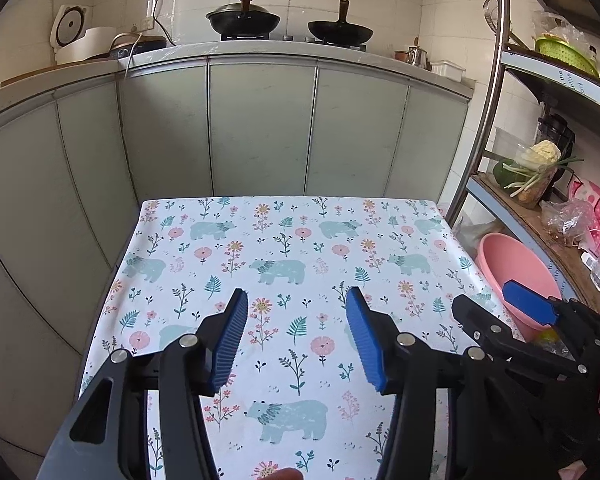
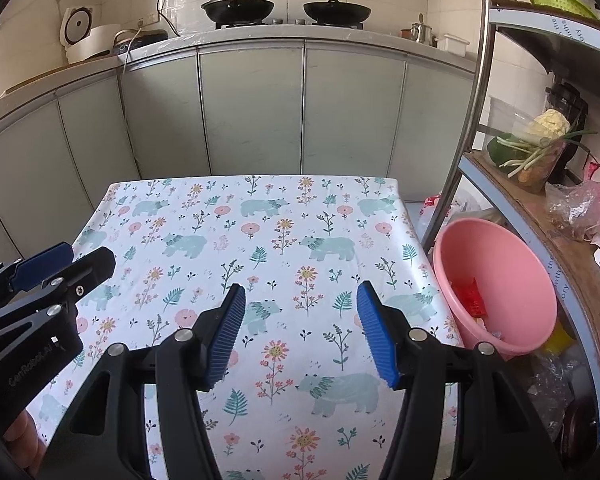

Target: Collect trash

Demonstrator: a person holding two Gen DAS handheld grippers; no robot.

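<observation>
The table [image 1: 220,256] wears a white cloth printed with bears and flowers, and no loose trash shows on it. My left gripper [image 1: 298,292] hangs over the cloth's near half, open, with nothing between its blue pads. My right gripper [image 2: 302,288] hovers beside it toward the table's right edge, also open with nothing in it. Each gripper shows in the other's view: the right gripper [image 1: 488,300] at the right edge, the left gripper [image 2: 88,254] at the left edge. A pink basin [image 2: 500,240] stands off the table's right side, with a red scrap [image 2: 470,296] inside it.
Grey-green cabinets [image 1: 260,128] run close behind the table, with two woks [image 1: 244,20] and a rice cooker [image 1: 80,36] on the counter. A metal rack [image 2: 464,128] with vegetables and plastic bags stands at the right, behind the basin [image 1: 508,256].
</observation>
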